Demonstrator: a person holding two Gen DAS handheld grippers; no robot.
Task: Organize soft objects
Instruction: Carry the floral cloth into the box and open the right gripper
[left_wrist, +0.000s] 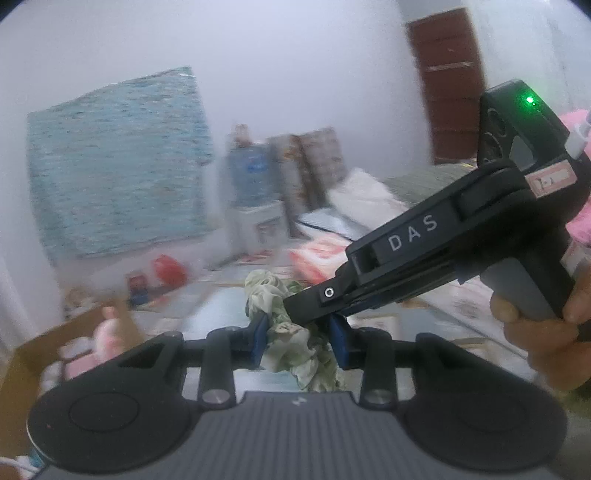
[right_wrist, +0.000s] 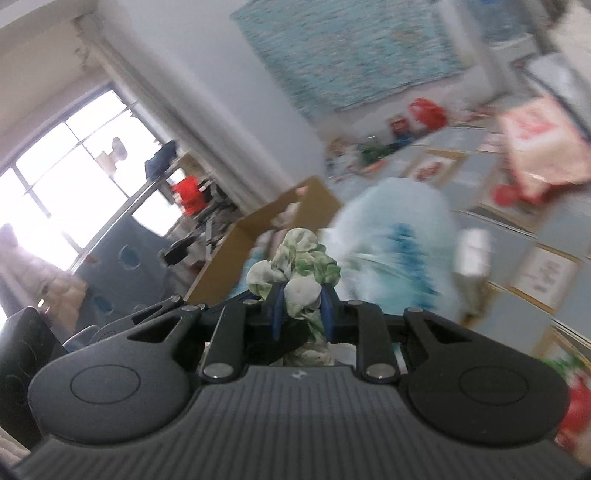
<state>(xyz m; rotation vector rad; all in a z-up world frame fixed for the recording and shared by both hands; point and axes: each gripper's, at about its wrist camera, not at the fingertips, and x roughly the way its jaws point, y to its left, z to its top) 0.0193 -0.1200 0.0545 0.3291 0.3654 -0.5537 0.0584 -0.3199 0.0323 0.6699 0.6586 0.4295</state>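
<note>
A crumpled green-and-white cloth (left_wrist: 295, 350) hangs in the air between both grippers. My left gripper (left_wrist: 299, 341) is shut on it, its blue pads (left_wrist: 258, 338) pressing the bunched fabric from both sides. My right gripper (left_wrist: 306, 306) reaches in from the right, held by a hand (left_wrist: 546, 332), and its tip pinches the same cloth just above. In the right wrist view the cloth (right_wrist: 299, 258) bulges up out of my right gripper (right_wrist: 301, 310), whose blue pads (right_wrist: 327, 310) are squeezed tight on it.
An open cardboard box (left_wrist: 26, 354) with pink and white soft toys lies low at the left; its rim (right_wrist: 258, 221) shows behind the cloth. A fluffy pale-blue object (right_wrist: 399, 236), a white roll (right_wrist: 472, 251) and a red-and-white bag (right_wrist: 535, 147) lie on the patterned surface.
</note>
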